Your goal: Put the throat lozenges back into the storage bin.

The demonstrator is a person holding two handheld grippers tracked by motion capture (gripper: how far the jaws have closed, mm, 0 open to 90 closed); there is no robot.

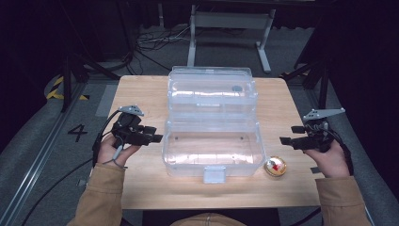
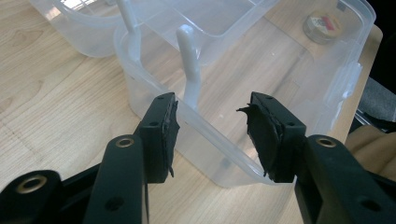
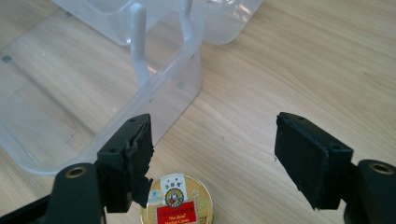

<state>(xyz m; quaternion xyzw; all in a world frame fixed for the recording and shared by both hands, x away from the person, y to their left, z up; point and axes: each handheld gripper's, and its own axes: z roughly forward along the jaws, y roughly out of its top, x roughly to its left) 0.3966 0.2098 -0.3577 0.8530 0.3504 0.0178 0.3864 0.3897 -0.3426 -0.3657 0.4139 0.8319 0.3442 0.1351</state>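
Looking down from the high view, we note a clear plastic box (image 1: 211,150) standing open at mid-table, its lid (image 1: 212,89) folded back away from the person. We see the left gripper (image 1: 157,138) just beside the box's left wall, jaws parted with nothing between them; in the left gripper view that gripper (image 2: 212,126) frames the near rim of the box (image 2: 243,65). We record the right gripper (image 1: 291,135) to the right of the box, apart from it, jaws spread wide and empty. A small round gold tin (image 1: 275,166) lies on the wooden table (image 1: 141,94) just beside the box's front right corner. In the right gripper view, the tin (image 3: 177,203) sits below the right gripper (image 3: 212,154), near its left-hand jaw.
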